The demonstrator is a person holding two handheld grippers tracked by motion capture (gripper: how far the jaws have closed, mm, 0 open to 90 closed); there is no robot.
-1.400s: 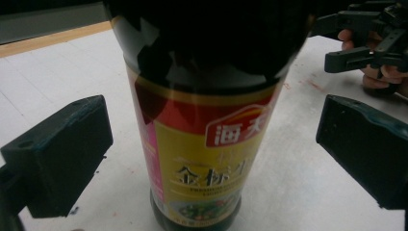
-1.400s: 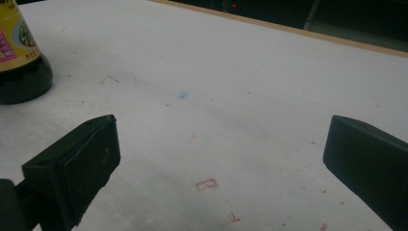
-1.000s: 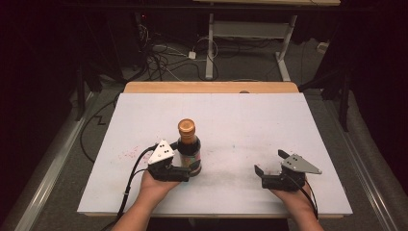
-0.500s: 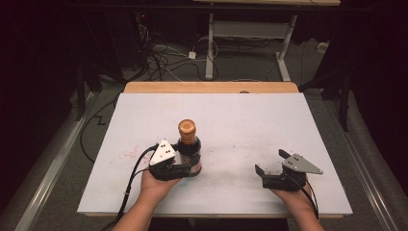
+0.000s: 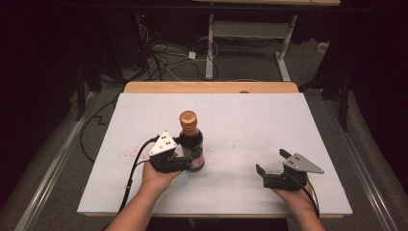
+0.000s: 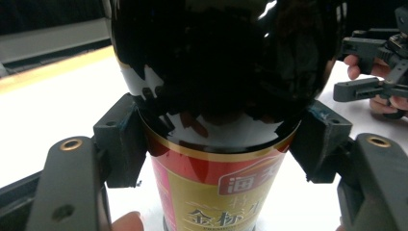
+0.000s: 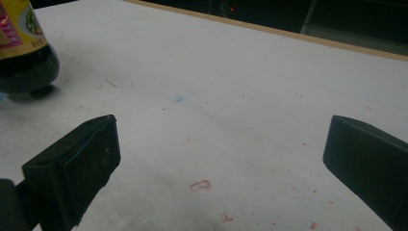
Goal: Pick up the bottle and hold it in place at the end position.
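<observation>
A dark sauce bottle (image 5: 191,144) with a brown cap and a red and gold label stands upright on the white table (image 5: 269,120), left of centre. My left gripper (image 5: 191,160) is shut on its lower body. In the left gripper view the bottle (image 6: 216,96) sits between the two pads (image 6: 120,144), which press on either side. My right gripper (image 5: 272,161) is held low near the front right of the table, open with nothing between its jaws. The right gripper view shows the bottle's base (image 7: 24,62) at far left, well apart from the right gripper (image 7: 221,159).
The white table top carries faint red and blue marks (image 7: 201,185). A wooden edge (image 5: 211,87) runs along the back. Cables and desk legs (image 5: 209,43) lie on the floor behind. The right hand and its gripper (image 6: 380,62) appear in the left gripper view.
The bottle and my left gripper have shifted slightly upward in the high view, still gripped. The right gripper has stayed in place and open.
</observation>
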